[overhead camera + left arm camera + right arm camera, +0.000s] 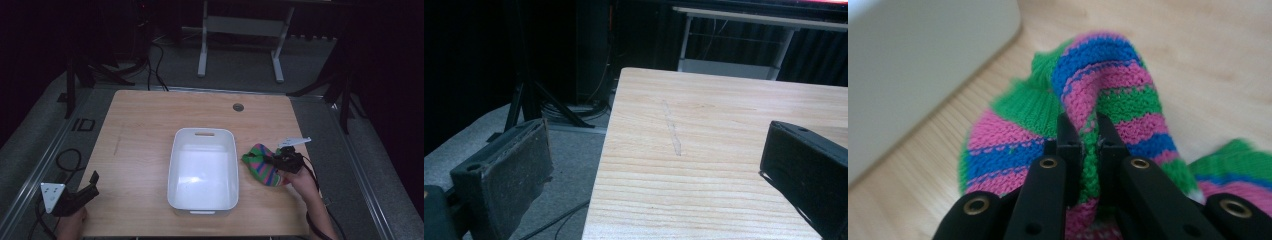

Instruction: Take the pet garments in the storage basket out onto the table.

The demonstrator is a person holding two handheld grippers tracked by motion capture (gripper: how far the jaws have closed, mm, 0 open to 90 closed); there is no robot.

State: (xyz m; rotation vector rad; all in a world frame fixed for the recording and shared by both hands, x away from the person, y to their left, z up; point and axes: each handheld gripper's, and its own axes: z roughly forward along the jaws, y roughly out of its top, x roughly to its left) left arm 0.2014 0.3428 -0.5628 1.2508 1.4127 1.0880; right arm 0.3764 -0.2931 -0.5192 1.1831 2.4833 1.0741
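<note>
Counter (145, 130) of pale wood fills the middle of the high view, and a white tub (176, 165) with a slot handle at its far rim stands at its centre. The tub holds nothing. Just beside the tub's right wall lies a knitted sock (261, 165) striped green, pink and blue, and the right gripper (281, 159) sits on it, held by a hand coming from the near right. Well to the tub's left, at the counter's near left corner, the left gripper (93, 186) rests with its jaws pointing toward the tub. On the floor left of the tub, off the counter's far left corner, a marking reads roughly "ID"; I cannot make it out more surely. A round hole (238, 107) lies beyond the tub near the far edge.

From the left gripper view, the left gripper (664, 170) has its jaws spread wide with bare wood between them; the tub is out of frame.

From the right gripper view, the right gripper (1084, 137) is pressed together on a raised fold of the sock (1108, 75), pinching the knit between its pads. The tub (923, 60) shows as a white wall to the upper left, close to the sock but not touching it. No label is readable on either.
</note>
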